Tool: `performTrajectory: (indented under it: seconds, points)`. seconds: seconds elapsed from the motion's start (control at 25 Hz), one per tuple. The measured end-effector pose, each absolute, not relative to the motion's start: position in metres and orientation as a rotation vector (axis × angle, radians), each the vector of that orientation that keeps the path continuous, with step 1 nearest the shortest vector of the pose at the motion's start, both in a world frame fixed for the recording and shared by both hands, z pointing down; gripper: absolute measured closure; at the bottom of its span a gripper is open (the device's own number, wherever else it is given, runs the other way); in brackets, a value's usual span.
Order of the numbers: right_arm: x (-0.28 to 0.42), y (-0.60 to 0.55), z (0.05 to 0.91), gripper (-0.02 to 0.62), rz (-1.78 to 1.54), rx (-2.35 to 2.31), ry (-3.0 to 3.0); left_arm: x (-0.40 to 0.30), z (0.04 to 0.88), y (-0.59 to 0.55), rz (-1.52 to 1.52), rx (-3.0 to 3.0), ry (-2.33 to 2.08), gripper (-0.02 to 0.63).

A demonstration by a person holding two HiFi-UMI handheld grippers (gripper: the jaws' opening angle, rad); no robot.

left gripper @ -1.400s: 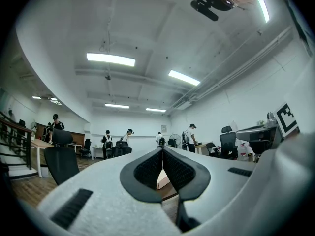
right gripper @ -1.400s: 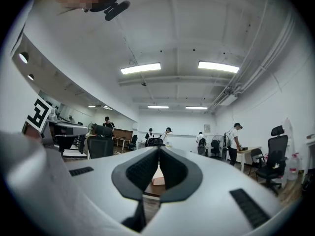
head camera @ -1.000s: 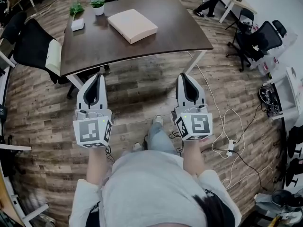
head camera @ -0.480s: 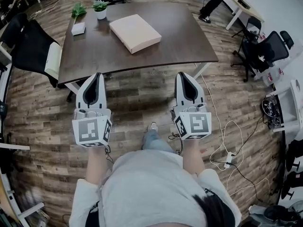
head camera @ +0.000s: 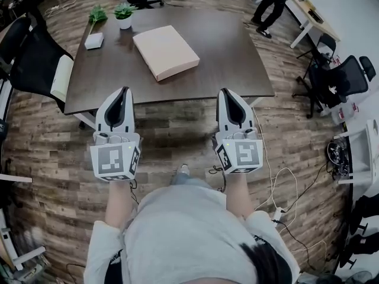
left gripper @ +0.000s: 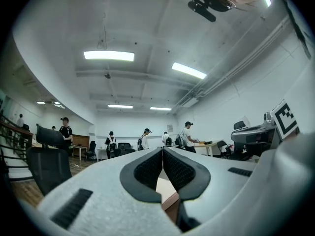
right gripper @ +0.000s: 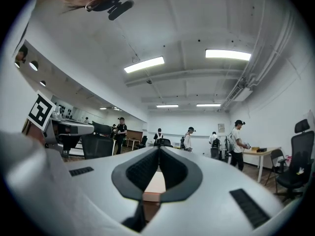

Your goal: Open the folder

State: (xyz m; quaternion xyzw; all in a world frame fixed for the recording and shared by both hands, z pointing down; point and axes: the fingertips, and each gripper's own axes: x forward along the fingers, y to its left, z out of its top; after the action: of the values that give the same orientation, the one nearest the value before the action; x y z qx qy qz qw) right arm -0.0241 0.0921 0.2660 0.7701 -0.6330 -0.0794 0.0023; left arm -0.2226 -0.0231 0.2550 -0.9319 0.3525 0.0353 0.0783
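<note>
Both forearms stretch forward, level and parallel. The white plastic left claw (head camera: 123, 92) and right claw (head camera: 228, 92) are each closed on nothing, near the front edge of the dark wood-grain bench (head camera: 237, 58). The flat, pale rectangular folder (head camera: 166, 52) lies shut on it at 12 o'clock, well apart from both.

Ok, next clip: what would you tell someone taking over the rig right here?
Left claw: shut, empty, at the near edge of the table.
Right claw: shut, empty, level with the left one.
Folder: closed, lying flat and angled on the table, untouched. A potted plant and a small white box sit beyond it.
Done: nothing yet.
Left: reach the folder and lift its cover open.
</note>
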Motion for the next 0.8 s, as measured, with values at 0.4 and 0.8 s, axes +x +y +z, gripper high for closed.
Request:
performTrajectory:
  seconds: [0.4,0.8]
  points:
    - [0.041,0.072,0.272,0.58,-0.25,2.341,-2.104,-0.15,0.248,-0.027,0.121,-2.731,1.109,0.597]
    - [0.074,0.058,0.276,0.58,-0.224,2.33,-2.171,-0.115,0.25,-0.034,0.048,-2.702,1.124,0.597]
